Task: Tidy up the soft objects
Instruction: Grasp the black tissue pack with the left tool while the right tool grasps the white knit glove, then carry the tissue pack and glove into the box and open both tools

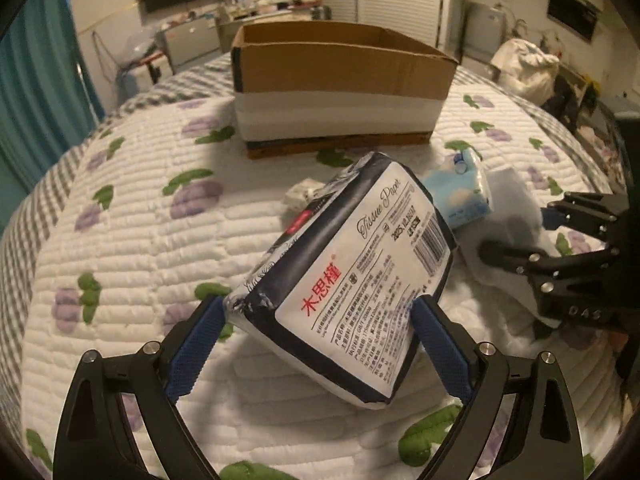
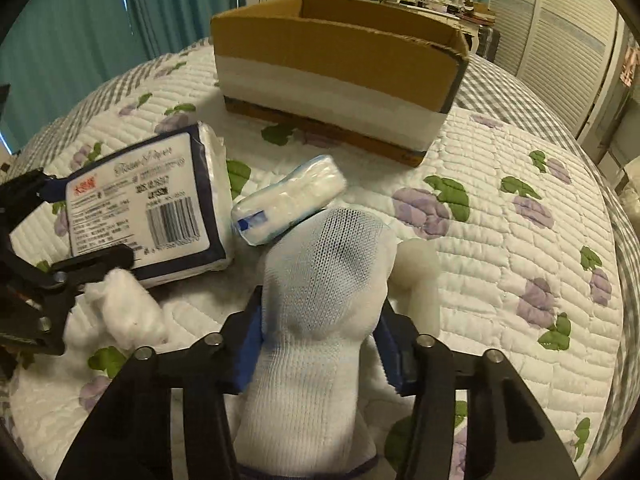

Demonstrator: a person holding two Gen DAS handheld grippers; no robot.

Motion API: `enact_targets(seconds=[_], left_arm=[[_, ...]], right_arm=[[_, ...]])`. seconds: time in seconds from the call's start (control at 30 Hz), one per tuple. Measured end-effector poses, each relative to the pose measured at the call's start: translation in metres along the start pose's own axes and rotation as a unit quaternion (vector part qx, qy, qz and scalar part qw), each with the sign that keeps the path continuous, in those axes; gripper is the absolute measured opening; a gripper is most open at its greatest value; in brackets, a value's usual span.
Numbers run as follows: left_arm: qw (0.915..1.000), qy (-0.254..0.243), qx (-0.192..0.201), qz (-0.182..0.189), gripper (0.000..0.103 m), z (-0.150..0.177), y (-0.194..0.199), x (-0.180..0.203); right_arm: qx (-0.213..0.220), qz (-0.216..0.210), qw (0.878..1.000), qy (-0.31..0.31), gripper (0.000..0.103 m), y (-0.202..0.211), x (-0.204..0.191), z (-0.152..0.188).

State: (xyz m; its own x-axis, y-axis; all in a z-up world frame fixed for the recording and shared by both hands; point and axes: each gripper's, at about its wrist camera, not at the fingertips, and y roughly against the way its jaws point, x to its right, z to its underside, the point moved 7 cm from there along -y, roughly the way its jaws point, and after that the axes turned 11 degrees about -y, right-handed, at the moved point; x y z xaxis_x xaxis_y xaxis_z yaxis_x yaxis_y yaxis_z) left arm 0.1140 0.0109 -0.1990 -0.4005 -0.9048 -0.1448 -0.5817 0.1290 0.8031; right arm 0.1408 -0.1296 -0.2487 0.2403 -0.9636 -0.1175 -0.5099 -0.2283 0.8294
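My left gripper [image 1: 316,312] is shut on a white and navy tissue paper pack [image 1: 352,280], held tilted just above the quilt; the pack also shows in the right wrist view [image 2: 148,208]. My right gripper [image 2: 320,320] is shut on a white sock [image 2: 320,300] with a grey heel patch. An open cardboard box [image 1: 340,68] [image 2: 332,56] stands on the bed beyond both grippers. A small blue and white tissue packet [image 2: 288,200] [image 1: 460,196] lies between the pack and the sock. The right gripper appears in the left wrist view [image 1: 516,232].
A white cotton wad [image 2: 120,308] lies left of the sock, and a white soft piece [image 2: 420,280] lies on its right. A small wrapped item [image 1: 300,196] sits behind the pack. The quilted floral bedspread [image 1: 140,240] covers the bed. Furniture stands behind.
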Motion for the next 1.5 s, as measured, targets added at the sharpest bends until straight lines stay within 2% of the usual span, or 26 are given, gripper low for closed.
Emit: enact_targets(seconds=[0.07,0.13,0.23,0.33,0.47,0.67,0.8,0.9,1.0,1.23,1.33,1.5], left_arm=[[1.0000,0.002,0.004,0.004,0.078,-0.002,0.003,-0.002],[0.9998,0.011,0.011,0.012,0.061,-0.004,0.009,-0.004],[0.9992,0.029,0.018,0.023,0.048,-0.008,0.020,-0.009],[0.9993,0.032,0.020,0.005,0.042,-0.012,0.031,-0.008],[0.9984,0.038,0.030,-0.029,0.040,-0.022,0.057,-0.009],[0.9956,0.038,0.065,-0.056,0.040,-0.049,0.107,-0.007],[0.9919,0.041,0.095,-0.073,0.040,-0.074,0.137,-0.009],[0.9900,0.041,0.109,-0.080,0.040,-0.094,0.148,-0.012],[0.9875,0.043,0.122,-0.090,0.040,-0.116,0.152,-0.018],[0.9855,0.046,0.139,-0.087,0.041,-0.168,0.127,-0.042],[0.9862,0.047,0.136,-0.081,0.041,-0.192,0.096,-0.057],[0.9886,0.042,0.120,-0.080,0.041,-0.213,0.036,-0.073]], right_arm=[[0.005,0.002,1.000,-0.004,0.046,0.005,0.002,-0.002],[0.012,0.004,1.000,-0.008,0.046,0.012,0.004,-0.004],[0.023,0.003,1.000,-0.012,0.045,0.026,0.008,-0.005],[0.039,0.004,0.999,-0.012,0.044,0.042,0.009,-0.008],[0.063,-0.009,0.998,-0.015,0.043,0.069,0.009,-0.013],[0.104,-0.028,0.994,-0.012,0.043,0.113,0.007,-0.027],[0.139,-0.037,0.990,-0.007,0.043,0.145,0.007,-0.049],[0.167,-0.037,0.985,0.005,0.043,0.165,0.007,-0.070],[0.187,-0.054,0.981,0.010,0.043,0.182,0.004,-0.100],[0.228,-0.061,0.972,0.012,0.043,0.188,-0.001,-0.180],[0.234,-0.056,0.971,0.007,0.043,0.167,-0.004,-0.213],[0.208,-0.060,0.976,-0.017,0.043,0.099,-0.003,-0.256]])
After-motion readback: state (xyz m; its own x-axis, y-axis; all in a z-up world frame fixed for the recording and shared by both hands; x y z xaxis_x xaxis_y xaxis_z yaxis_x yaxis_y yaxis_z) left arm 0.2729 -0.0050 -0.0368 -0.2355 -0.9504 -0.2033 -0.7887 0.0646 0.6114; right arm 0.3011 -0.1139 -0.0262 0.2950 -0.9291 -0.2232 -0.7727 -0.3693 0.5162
